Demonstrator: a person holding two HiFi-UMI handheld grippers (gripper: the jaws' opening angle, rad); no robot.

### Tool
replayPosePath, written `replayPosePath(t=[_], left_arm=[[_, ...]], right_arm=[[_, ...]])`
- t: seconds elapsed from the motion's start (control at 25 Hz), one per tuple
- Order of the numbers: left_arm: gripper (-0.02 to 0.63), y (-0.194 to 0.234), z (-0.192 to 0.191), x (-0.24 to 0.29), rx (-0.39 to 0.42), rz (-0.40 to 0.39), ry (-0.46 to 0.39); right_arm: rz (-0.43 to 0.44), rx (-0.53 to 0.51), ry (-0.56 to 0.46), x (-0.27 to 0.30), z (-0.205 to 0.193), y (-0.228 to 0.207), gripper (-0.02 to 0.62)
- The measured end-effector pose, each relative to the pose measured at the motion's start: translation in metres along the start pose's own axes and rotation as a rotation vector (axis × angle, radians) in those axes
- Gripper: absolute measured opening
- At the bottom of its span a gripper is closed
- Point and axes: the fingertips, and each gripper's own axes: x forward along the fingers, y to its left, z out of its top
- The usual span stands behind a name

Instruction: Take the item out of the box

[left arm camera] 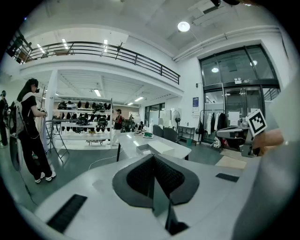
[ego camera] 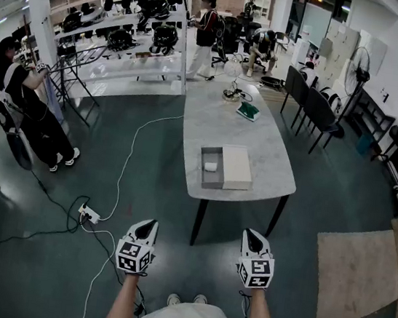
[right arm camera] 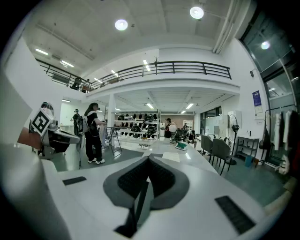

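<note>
1. Floor at the far left: a person in black (ego camera: 17, 103) stands beside a metal rack, and a white cable (ego camera: 127, 159) trails over the dark green floor to a power strip (ego camera: 89, 214).
2. The left gripper (ego camera: 147, 224) is held low over the floor, well apart from the table. In the left gripper view its fingers (left arm camera: 140, 180) are pressed flat against each other with nothing caught between them.
3. Ahead stands the table (ego camera: 218, 124), long and pale-topped. Near its front edge sits the grey box (ego camera: 202, 171), open at the top. Inside it lies the item (ego camera: 211, 166), small and white. It is too small here to say what it is, though it seems to rest on the box's floor. A flat white lid (ego camera: 237, 167) lies just beside the box on the right, touching it. Farther back on the tabletop is a green object (ego camera: 247, 111).
4. The right gripper (ego camera: 253, 234) is level with the left one, also over the floor and short of the table. The right gripper view shows its fingers (right arm camera: 160, 180) closed tight on each other and holding nothing.
5. Dark chairs (ego camera: 316, 109) line the table's right side, and a beige rug (ego camera: 358, 280) covers the floor at the far right.
</note>
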Motion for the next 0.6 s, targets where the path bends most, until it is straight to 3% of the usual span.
replayPosePath(t=[0.6], left_arm=[[0.014,-0.0070,-0.0028,0.0022,-0.012,0.005,0.015]], right_arm=[[0.012,0.002,0.001,0.0012,-0.0048,-0.0032,0.002]])
